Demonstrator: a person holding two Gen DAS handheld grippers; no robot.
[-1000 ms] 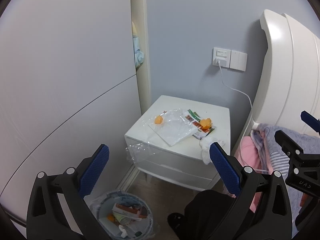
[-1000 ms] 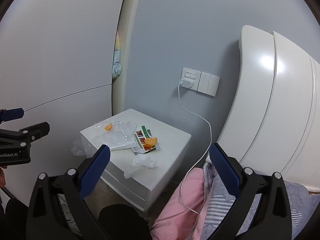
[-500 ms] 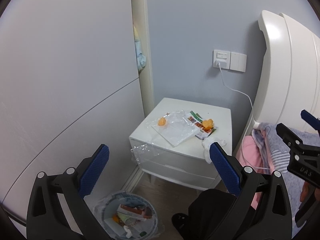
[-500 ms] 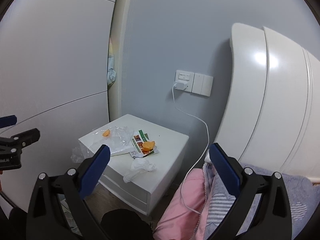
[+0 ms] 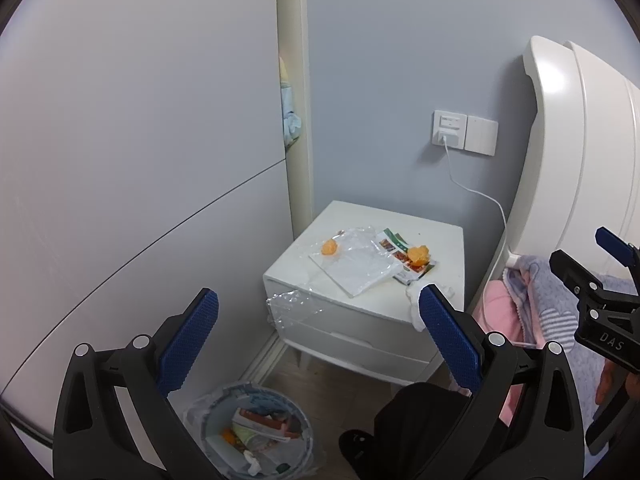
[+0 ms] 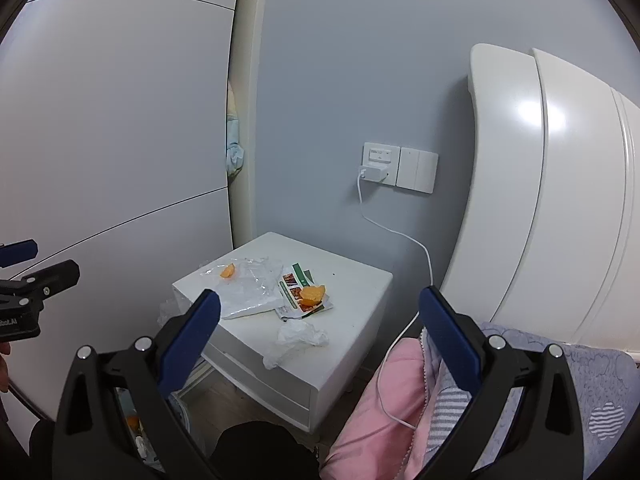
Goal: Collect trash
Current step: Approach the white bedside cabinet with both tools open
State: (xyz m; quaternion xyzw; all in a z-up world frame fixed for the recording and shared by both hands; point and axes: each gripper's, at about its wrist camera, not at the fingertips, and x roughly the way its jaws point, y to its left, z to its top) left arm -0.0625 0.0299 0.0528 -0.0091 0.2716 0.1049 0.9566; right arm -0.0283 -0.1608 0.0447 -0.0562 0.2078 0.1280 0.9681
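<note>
We see the room only in part: the tall white wardrobe panels [image 5: 140,160] run out of frame on the left, the glossy white curved headboard [image 6: 540,200] is cut off on the right, and a pale blue cloth [image 5: 290,120] peeps from the gap behind the wardrobe edge, its shape hard to make out. The pink and lavender bedding [image 6: 400,400] is half hidden behind our right gripper [image 6: 320,336], whose jaws stand released and empty; our left gripper [image 5: 316,334] likewise hangs with jaws spread wide, holding nothing. On the white nightstand tabletop [image 5: 440,240] against the grey-blue wall lie a clear crumpled plastic bag [image 5: 360,264], a printed green-edged snack wrapper [image 6: 300,292], a crumpled white tissue [image 6: 298,338] at the front edge, and two orange peel pieces [image 5: 330,247] [image 5: 418,255], one on the bag, one on the wrapper. The round lined waste bin [image 5: 256,432] on the floor below is partly blocked by the left jaws. Since a second ago both cameras have drawn back and swung, so the nightstand sits further right in the left view.
</note>
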